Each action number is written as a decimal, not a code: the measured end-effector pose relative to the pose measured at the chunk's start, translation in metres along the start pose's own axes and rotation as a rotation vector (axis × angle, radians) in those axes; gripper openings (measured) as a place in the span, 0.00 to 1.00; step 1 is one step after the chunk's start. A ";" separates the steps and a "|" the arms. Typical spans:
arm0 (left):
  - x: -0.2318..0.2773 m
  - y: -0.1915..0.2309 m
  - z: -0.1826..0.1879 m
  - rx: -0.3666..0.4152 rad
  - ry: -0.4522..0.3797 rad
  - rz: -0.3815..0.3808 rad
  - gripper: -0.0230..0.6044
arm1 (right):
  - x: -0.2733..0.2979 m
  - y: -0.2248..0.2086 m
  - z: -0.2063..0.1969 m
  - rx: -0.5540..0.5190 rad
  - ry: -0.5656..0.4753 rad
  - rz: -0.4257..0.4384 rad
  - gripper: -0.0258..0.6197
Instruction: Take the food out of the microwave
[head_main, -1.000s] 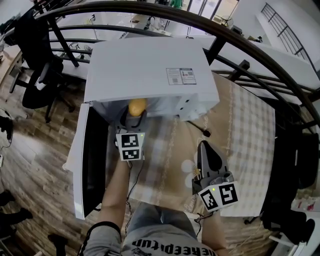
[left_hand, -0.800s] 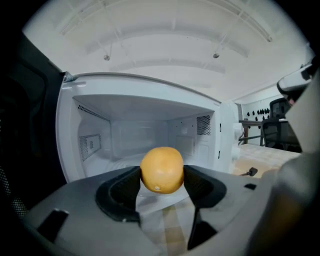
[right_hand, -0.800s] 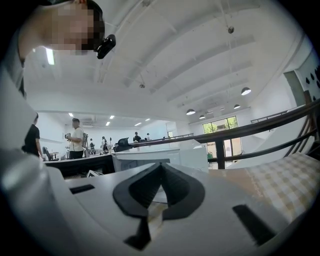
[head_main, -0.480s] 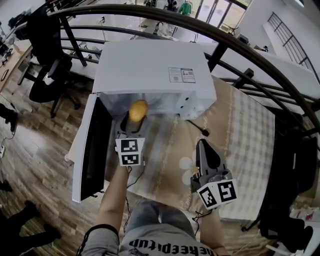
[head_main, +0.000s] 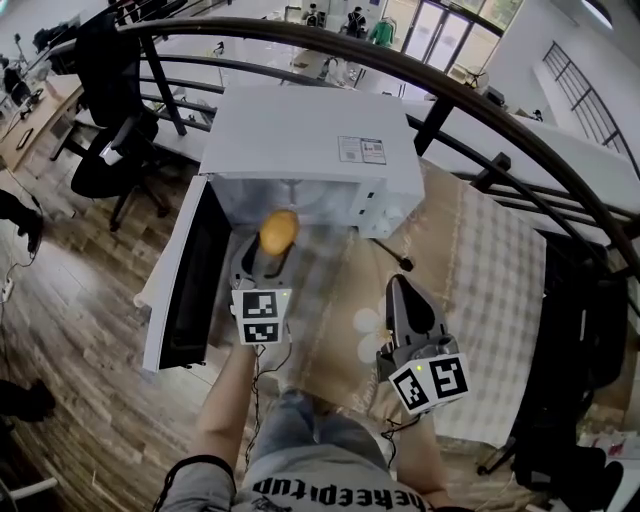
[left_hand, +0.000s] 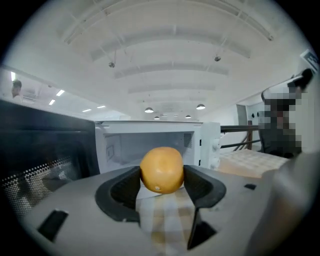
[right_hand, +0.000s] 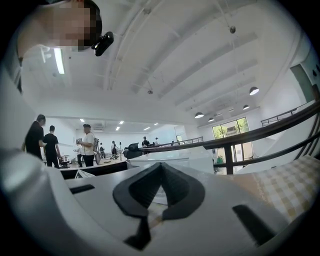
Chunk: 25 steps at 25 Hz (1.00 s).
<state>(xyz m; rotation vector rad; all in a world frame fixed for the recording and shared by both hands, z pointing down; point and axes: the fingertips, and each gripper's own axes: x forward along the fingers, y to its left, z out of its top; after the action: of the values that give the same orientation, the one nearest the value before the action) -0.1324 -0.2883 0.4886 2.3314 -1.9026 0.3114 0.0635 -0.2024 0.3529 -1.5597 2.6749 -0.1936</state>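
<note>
A white microwave stands at the back of the table with its door swung open to the left. My left gripper is shut on a round orange fruit, held just outside the microwave's opening, above the checked cloth. In the left gripper view the orange fruit sits pinched between the dark pads, with the empty microwave cavity behind it. My right gripper hangs shut over the cloth to the right, holding nothing; its jaws meet at the tips in the right gripper view.
The table carries a beige checked cloth. A dark curved railing arcs over the microwave. An office chair stands on the wooden floor at the left. In the right gripper view, several people stand far off.
The left gripper has drawn back from the microwave's opening toward me with the orange fruit in it. The right gripper has stayed nearly in place.
</note>
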 end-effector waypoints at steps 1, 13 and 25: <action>-0.005 -0.001 0.002 0.001 -0.004 0.002 0.47 | -0.002 0.001 0.001 -0.001 -0.003 0.005 0.05; -0.063 -0.023 0.031 -0.005 -0.056 0.013 0.47 | -0.026 0.011 0.013 -0.021 -0.020 0.054 0.05; -0.125 -0.040 0.053 -0.036 -0.100 0.043 0.47 | -0.052 0.018 0.021 -0.023 -0.034 0.105 0.05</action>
<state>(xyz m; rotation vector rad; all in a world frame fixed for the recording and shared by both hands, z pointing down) -0.1128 -0.1723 0.4102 2.3266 -1.9879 0.1653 0.0750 -0.1505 0.3282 -1.4102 2.7327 -0.1318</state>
